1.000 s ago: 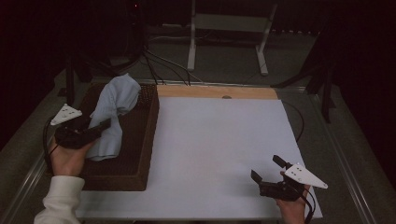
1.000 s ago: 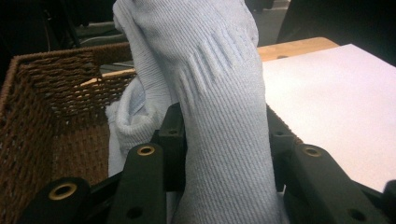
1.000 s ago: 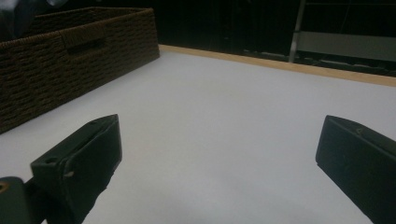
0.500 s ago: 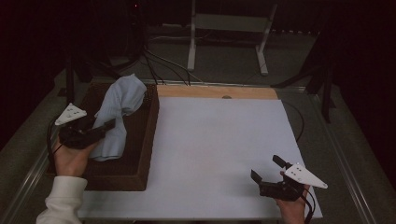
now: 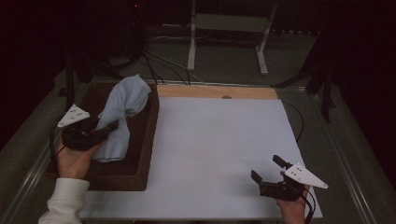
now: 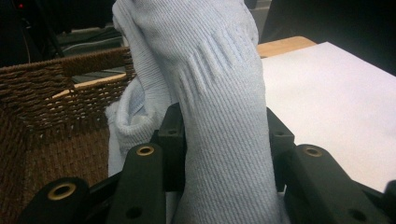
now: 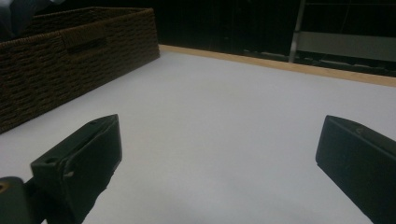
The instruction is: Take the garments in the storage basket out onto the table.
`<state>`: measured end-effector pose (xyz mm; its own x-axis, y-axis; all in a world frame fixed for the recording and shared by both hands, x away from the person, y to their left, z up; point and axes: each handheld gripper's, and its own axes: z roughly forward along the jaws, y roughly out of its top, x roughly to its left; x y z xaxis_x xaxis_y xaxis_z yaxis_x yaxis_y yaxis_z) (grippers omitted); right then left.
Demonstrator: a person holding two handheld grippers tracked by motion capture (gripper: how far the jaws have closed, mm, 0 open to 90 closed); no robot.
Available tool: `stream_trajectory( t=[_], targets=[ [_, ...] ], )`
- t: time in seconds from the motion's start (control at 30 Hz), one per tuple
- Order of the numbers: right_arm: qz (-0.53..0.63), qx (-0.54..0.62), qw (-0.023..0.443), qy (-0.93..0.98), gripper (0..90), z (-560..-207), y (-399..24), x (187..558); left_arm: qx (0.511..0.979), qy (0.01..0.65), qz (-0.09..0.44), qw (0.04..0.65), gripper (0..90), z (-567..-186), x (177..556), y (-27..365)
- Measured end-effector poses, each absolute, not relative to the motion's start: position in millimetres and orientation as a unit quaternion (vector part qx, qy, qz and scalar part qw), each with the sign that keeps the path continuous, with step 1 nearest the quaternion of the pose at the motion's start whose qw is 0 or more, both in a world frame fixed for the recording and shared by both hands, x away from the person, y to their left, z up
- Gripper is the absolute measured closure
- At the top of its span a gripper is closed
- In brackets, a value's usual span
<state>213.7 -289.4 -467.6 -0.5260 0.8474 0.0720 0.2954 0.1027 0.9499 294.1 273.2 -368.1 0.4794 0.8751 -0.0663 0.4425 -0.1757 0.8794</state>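
— What is the left gripper (image 5: 105, 129) holding over there?

— It is pinching a pale blue sock (image 5: 122, 112), a ribbed knit one. In the left gripper view the sock (image 6: 219, 107) is running straight up between the two black jaws, and the ribs are bunching into small creases just above where the pads are pressing it from both sides.

— And where is the sock sitting?

— It is hanging over the brown woven basket (image 5: 140, 158) at the left of the table. Its upper part is standing up in a rounded hump near the basket's far corner, and the rest is trailing down inside, toward the person's left hand (image 5: 74, 156). A folded cuff end is showing just left of the jaws, with the wicker wall (image 6: 51, 88) behind it.

— Is it one colour all through?

— As far as I can tell, yes: light blue all over, soft and a bit crumpled, no pattern showing.

— What about the other side?

— The right gripper (image 5: 270, 170) is resting near the front right corner of the white board (image 5: 215, 140), well apart from the basket. Its jaws are standing spread wide with nothing between them; its own view is looking across the bare white surface (image 7: 224, 116) toward the basket (image 7: 70, 56).
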Motion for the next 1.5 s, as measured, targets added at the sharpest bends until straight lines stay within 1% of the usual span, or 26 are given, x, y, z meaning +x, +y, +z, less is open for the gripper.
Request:
stream_trajectory(
  t=[0.6,1.5],
  targets=[
    [0.529,0.411,0.261,0.695,0.6,-467.4,-289.4,213.5,0.735,0.435,0.234,0.465,61.9,-366.7,286.9,261.7],
    [0.529,0.411,0.26,0.695,0.6,-467.6,-289.6,213.8,0.741,0.411,0.226,0.481,61.8,-358.1,286.5,243.6]
  ],
)
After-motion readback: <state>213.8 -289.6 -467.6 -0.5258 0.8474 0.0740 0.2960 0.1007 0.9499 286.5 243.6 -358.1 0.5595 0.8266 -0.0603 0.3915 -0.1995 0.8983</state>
